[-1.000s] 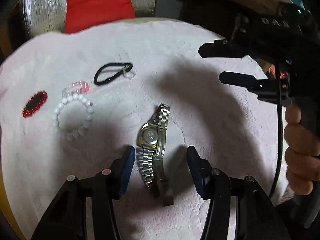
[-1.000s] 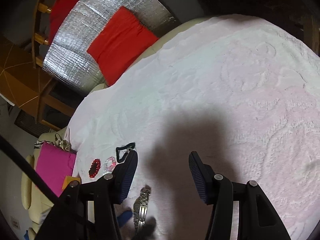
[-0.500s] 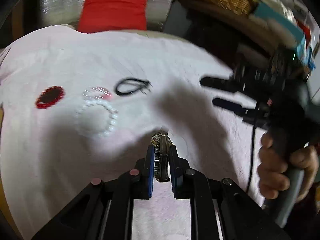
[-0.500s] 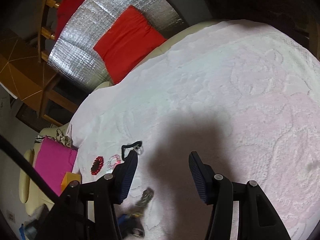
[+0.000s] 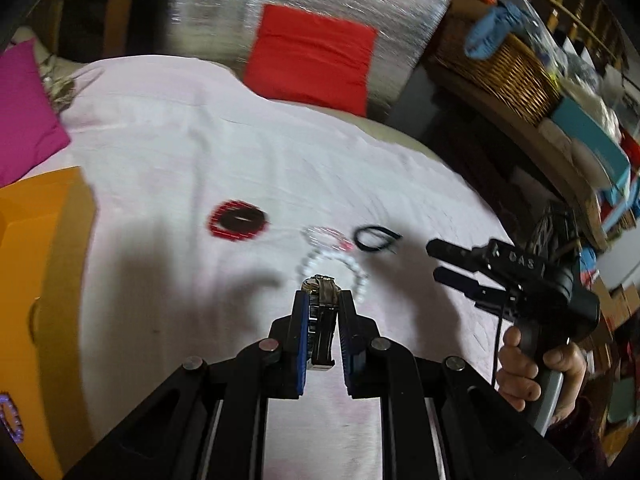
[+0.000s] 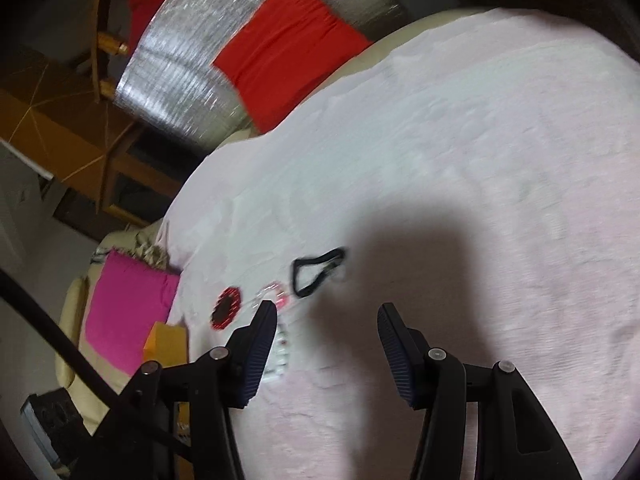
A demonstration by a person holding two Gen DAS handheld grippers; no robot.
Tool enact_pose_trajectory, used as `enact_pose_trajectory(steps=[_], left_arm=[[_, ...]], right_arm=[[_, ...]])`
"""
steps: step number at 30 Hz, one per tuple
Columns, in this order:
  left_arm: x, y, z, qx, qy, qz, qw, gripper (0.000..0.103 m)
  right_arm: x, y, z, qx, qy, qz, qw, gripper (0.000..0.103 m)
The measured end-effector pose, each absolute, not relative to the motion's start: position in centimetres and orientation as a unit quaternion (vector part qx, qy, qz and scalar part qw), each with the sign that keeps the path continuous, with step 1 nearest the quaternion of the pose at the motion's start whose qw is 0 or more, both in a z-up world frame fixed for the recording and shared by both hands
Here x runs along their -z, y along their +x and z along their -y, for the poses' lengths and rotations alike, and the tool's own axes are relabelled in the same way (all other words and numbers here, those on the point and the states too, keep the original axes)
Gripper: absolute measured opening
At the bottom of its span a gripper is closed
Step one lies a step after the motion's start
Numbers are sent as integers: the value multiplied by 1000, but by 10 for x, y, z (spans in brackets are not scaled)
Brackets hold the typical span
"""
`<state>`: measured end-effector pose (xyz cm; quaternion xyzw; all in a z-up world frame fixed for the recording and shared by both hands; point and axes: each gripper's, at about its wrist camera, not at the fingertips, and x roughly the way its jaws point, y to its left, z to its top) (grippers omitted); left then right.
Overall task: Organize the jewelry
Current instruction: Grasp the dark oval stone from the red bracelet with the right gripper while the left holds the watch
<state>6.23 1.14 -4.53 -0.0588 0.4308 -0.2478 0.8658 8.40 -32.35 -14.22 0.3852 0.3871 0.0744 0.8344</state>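
1. The left gripper (image 5: 324, 312) has its blue pads pressed tight on a metal wristwatch (image 5: 322, 300), which stands on edge between them, its band hanging down in the gap, lifted clear of the pale pink cloth (image 5: 180, 152).
2. The right gripper (image 6: 327, 334) stands about half open with nothing between its jaws; in the left wrist view a hand (image 5: 532, 364) grips its handle over the cloth's right edge.
3. A white bead bracelet (image 5: 352, 268) lies on the cloth just beyond the watch.
4. Near it lie a clear pink bracelet (image 5: 326, 237), a black hair tie (image 5: 374, 237) to its right and a red-and-black ring-shaped piece (image 5: 238, 221) to its left, roughly in a row mid-cloth.
5. An orange box (image 5: 36, 280) sits at the cloth's left edge, with a magenta cushion (image 5: 24, 108) beyond it.
6. A red cushion (image 5: 312, 56) leans against silver foil sheeting (image 5: 224, 8) past the far edge.
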Motion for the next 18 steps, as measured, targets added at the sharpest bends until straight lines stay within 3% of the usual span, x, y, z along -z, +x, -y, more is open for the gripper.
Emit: enact_pose_trajectory(steps=[6, 12, 18], left_arm=[[46, 71, -47, 186, -62, -428, 882, 15], [40, 72, -76, 165, -77, -408, 894, 15], [43, 77, -82, 166, -83, -411, 892, 15]], right_arm=[[134, 107, 278, -167, 399, -393, 812, 56], [134, 151, 218, -200, 359, -423, 807, 44], [147, 197, 179, -162, 333, -460, 807, 44]])
